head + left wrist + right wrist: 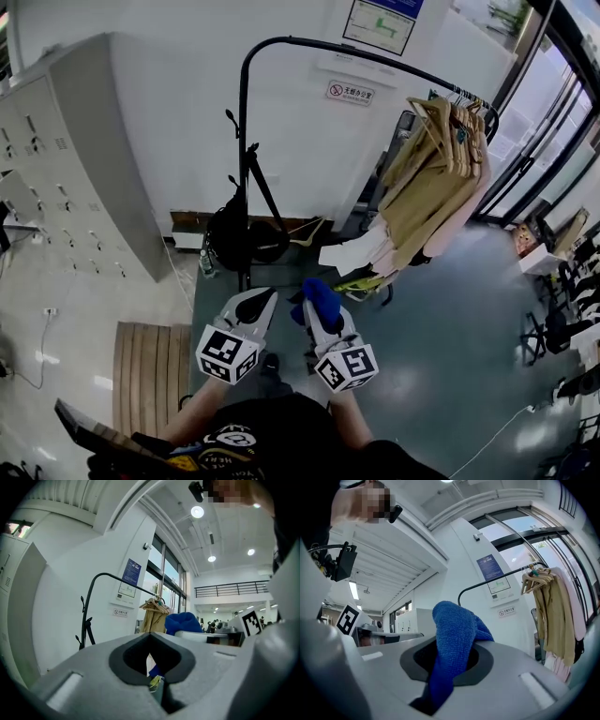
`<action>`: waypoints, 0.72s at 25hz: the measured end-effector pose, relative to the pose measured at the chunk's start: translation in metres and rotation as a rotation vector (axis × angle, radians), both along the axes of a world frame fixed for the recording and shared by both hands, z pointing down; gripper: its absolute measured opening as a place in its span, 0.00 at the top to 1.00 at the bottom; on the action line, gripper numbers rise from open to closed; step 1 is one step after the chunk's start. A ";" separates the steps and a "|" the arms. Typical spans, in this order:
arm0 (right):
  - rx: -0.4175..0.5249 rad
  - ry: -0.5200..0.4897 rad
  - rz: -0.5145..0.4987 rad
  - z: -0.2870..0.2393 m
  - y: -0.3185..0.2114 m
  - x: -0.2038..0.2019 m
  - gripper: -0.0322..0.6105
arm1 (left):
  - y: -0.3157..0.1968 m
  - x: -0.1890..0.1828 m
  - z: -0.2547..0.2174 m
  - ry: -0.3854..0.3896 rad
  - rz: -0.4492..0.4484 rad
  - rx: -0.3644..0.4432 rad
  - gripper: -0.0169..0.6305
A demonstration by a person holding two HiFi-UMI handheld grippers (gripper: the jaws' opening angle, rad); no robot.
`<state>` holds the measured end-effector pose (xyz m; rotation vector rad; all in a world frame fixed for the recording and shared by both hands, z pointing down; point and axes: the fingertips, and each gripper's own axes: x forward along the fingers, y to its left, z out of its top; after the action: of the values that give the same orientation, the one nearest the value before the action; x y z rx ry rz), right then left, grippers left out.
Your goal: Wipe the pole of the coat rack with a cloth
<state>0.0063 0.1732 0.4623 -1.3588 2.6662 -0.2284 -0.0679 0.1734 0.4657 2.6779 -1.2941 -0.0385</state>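
Two grippers raised: my right gripper [316,314] pinches the blue cloth [323,294], and my left gripper [254,302] is pressed together, empty. The upright pole [243,141] stands ahead, slightly left, nearer my left.

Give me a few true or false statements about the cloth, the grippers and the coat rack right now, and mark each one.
1. The right gripper is shut on a blue cloth. True.
2. The blue cloth is pressed against the pole. False: it is held clear of the pole, not touching it.
3. Beige garments hang at the right end of the rack's top bar. True.
4. The left gripper grips the pole. False: its jaws are together on nothing, away from the pole.
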 end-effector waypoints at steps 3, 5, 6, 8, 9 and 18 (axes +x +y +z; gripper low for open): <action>0.018 -0.004 0.000 -0.008 -0.051 0.006 0.86 | -0.053 0.005 -0.007 -0.004 -0.004 0.008 0.97; 0.028 -0.008 -0.011 -0.012 -0.086 0.011 0.86 | -0.086 0.009 -0.014 -0.005 -0.008 0.021 0.97; 0.031 -0.008 -0.020 -0.014 -0.104 0.011 0.86 | -0.102 0.010 -0.018 -0.008 -0.012 0.029 0.97; 0.027 0.002 -0.058 -0.017 -0.139 0.007 0.86 | -0.133 0.010 -0.023 -0.012 -0.023 0.043 0.97; 0.016 0.012 -0.093 -0.016 -0.156 0.002 0.86 | -0.147 0.009 -0.024 -0.014 -0.030 0.047 0.97; 0.041 0.068 -0.220 -0.034 -0.296 -0.064 0.86 | -0.278 -0.030 -0.035 -0.008 -0.084 0.064 0.97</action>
<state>-0.0582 -0.1230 0.4280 -1.0800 2.8598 -0.1518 -0.0983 -0.1045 0.4311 2.6774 -1.4314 -0.0813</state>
